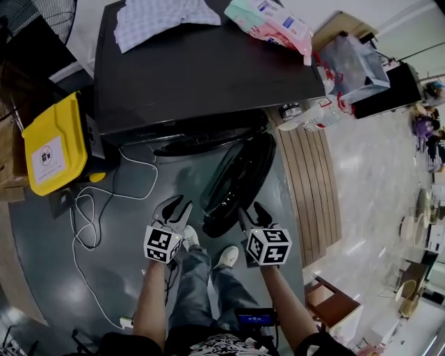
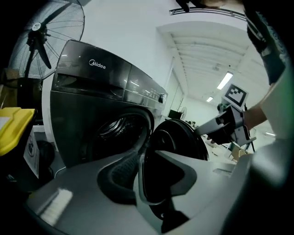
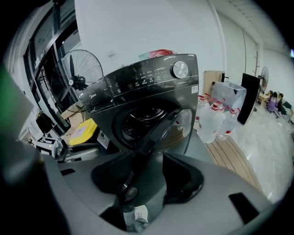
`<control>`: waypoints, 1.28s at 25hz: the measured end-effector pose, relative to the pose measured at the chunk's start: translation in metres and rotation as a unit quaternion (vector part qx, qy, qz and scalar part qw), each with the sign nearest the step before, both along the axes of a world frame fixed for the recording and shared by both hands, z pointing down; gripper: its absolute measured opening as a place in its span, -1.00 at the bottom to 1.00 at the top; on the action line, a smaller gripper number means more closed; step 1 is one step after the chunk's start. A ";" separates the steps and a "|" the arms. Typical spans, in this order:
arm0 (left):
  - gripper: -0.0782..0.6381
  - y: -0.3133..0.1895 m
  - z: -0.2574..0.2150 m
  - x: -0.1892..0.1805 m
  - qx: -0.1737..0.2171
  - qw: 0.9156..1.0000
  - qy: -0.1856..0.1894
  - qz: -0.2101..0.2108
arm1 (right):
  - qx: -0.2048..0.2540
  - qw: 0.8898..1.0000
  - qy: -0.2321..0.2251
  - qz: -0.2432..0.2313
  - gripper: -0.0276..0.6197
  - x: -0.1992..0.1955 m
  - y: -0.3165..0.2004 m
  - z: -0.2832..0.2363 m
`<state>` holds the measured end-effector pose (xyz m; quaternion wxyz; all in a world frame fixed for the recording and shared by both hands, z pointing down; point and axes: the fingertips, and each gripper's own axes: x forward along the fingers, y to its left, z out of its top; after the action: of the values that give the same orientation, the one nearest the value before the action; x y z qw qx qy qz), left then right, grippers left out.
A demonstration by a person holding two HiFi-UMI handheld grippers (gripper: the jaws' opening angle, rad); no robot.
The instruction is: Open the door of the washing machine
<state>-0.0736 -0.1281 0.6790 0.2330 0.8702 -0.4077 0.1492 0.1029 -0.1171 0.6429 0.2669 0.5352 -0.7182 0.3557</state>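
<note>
Dark grey metal makes up the front-loading washing machine (image 1: 195, 76), whose round black glass door (image 1: 236, 177) stands swung wide open, baring the ribbed steel drum (image 3: 144, 120). On its lid lie a crumpled checked cloth (image 1: 163, 19) and a pink-and-white plastic pack (image 1: 274, 24). A yellow-lidded bin (image 1: 52, 142) sits shut at the machine's left; a clear plastic box (image 1: 351, 66) stands at its right, its contents unclear, with clear water bottles (image 3: 213, 121) beside it.

The right gripper (image 1: 254, 214) has its jaws released and wide, the door's rim passing between them without being pinched. The left gripper (image 1: 175, 207), just left of the door, is parted and holds nothing.

A white cable (image 1: 87, 208) loops over the grey floor (image 1: 125, 278), a wooden slatted board (image 1: 313, 181) lies to the right, and a pedestal fan (image 3: 80, 73) stands behind.
</note>
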 end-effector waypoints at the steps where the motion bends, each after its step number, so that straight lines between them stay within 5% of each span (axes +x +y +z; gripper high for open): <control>1: -0.47 -0.002 -0.001 0.001 -0.001 1.000 0.006 -0.007 | 0.000 1.000 0.007 0.003 -0.26 0.007 0.005 0.000; 15: -0.48 -0.002 -0.003 -0.005 -0.005 0.999 0.011 -0.034 | -0.014 0.991 0.092 0.093 -0.56 0.112 0.048 -0.003; 24: -0.49 -0.001 -0.008 -0.015 0.000 0.998 0.005 -0.058 | -0.011 0.986 0.121 0.118 -0.55 0.146 0.047 0.003; 28: -0.49 0.000 -0.040 -0.022 0.017 0.996 0.001 -0.093 | 0.059 0.985 0.101 0.128 -0.70 0.144 0.043 -0.030; 32: -0.51 0.018 -0.103 -0.025 0.046 0.990 -0.003 -0.134 | 0.136 0.988 0.034 0.073 -0.90 0.107 0.048 -0.091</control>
<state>-0.0984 -0.1098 0.5762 0.2090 0.8171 -0.5278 0.1002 0.2099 -0.0687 0.5523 0.1892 0.6290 -0.7095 0.2553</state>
